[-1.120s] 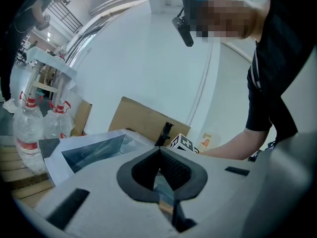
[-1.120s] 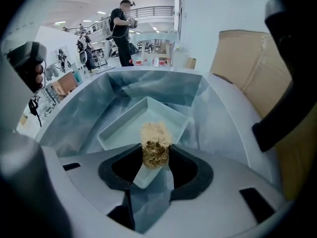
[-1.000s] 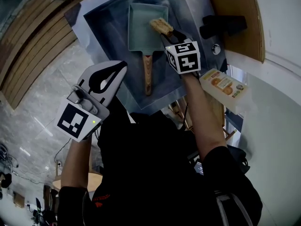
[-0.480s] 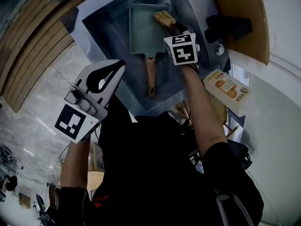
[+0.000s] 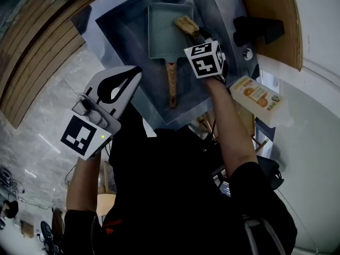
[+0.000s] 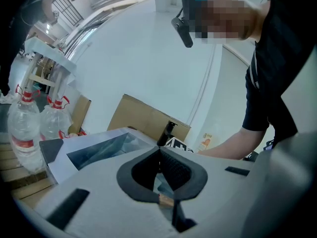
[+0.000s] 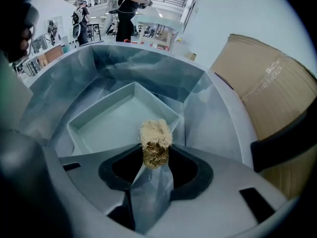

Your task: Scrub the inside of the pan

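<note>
Right gripper (image 7: 156,158) is pinching the fibrous scrubber (image 7: 155,138) at the right edge of the pan (image 5: 162,33) lying in the sink (image 5: 119,33), left gripper (image 6: 159,152) is hanging aside, jaws together on nothing; probably needing the scrubber lowered flat and pressed firmly across the pan floor.

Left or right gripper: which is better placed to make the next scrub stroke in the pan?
Right. The right gripper is shut on the scrubber, right at the pan in the sink. The left gripper is shut on nothing and held back from the pan.
</note>
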### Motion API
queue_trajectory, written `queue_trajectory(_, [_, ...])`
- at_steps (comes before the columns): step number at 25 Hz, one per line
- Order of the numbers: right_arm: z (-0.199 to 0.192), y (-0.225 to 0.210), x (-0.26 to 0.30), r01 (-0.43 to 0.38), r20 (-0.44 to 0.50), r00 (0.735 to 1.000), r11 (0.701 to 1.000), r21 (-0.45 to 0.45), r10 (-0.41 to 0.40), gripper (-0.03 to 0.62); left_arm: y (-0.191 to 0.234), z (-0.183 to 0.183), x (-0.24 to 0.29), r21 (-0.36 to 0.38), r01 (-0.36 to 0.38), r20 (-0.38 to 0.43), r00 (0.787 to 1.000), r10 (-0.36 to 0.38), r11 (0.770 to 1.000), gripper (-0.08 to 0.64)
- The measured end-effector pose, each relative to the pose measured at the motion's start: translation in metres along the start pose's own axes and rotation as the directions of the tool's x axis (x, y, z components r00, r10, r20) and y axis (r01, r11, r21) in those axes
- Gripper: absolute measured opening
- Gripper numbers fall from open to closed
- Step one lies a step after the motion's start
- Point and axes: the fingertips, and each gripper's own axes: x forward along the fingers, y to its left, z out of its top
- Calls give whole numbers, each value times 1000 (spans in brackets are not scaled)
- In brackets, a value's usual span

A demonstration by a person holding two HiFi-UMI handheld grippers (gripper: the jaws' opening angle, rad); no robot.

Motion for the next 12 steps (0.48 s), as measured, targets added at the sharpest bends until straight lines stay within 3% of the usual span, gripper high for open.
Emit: queue_trajectory(12, [-33,35,-28,-70,-45,997,995,-71,67,169,-26,-5,-11,16,10,16,1000,-10,1000,18])
